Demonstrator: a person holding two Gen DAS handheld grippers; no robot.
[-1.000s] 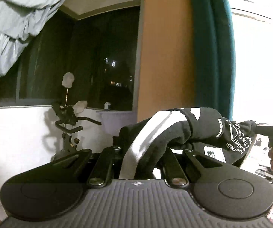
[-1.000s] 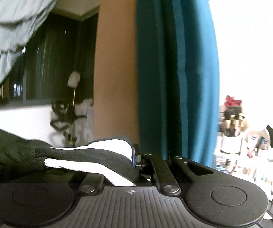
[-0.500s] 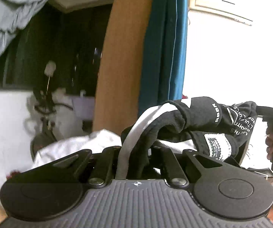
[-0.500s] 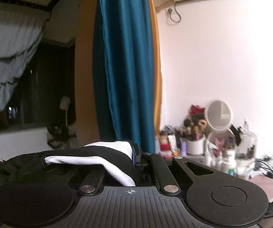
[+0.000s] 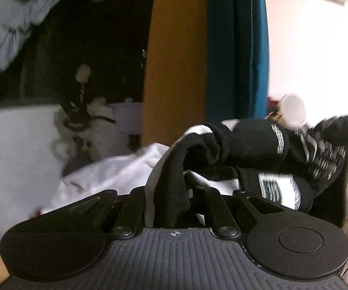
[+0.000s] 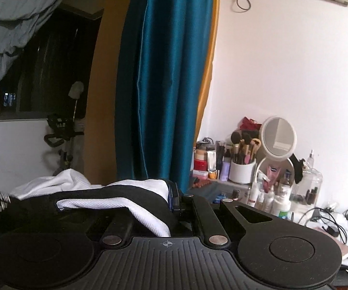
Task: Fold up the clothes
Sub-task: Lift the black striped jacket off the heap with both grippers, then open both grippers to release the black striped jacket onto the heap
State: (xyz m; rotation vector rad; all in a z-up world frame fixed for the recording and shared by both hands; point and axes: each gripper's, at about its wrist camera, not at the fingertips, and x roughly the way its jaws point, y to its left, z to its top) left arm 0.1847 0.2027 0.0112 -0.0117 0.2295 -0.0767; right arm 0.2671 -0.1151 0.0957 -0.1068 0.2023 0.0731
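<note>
Black garment [image 5: 251, 149]: white-striped, bunched, held up in the air between both claws, above white cloth [image 5: 106, 176].
Left claw [image 5: 171, 193]: clamped on one end.
Right claw [image 6: 159, 207]: pinching the other end.
Progress: early; no neat fold visible, laying flat and folding remain.

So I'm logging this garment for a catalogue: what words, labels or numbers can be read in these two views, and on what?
Nothing can be read for certain.
Black garment, white print at right: several lines of capitals, motion-blurred, unreadable.
Garment, short vertical white word: blurred, unreadable.
Garment, white patch label: print too small and blurred.
Bottles and tubes on the dresser: labels too small.
</note>
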